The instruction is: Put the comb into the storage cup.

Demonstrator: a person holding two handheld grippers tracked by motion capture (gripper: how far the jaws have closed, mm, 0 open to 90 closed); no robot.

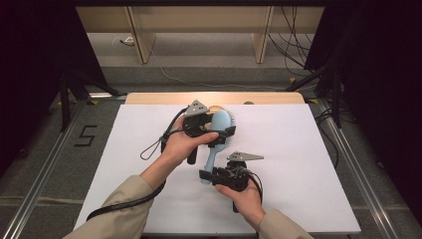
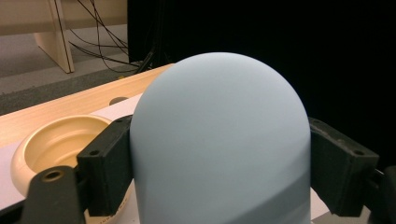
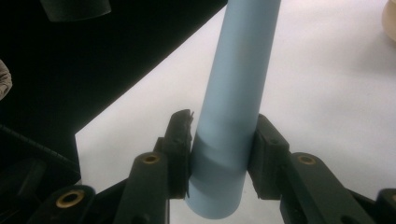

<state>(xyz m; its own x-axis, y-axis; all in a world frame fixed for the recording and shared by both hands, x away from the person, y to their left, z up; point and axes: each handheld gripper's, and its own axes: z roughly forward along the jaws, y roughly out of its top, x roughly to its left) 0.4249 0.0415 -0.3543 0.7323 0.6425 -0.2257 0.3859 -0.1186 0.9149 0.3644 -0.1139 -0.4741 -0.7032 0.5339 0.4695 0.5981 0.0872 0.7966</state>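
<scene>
Hairbrush over middle of my table, head far, handle near. My left gripper at head, my right gripper at handle end. Bowl on table behind head, beside left gripper.

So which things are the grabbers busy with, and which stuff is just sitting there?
Busy with:
- light blue hairbrush
- right gripper, clamped on the brush's handle end
- left gripper, jaws on either side of the brush's head

Just sitting there:
- cream bowl, beside the brush head
- white table sheet
- wooden bench legs at the back
</scene>
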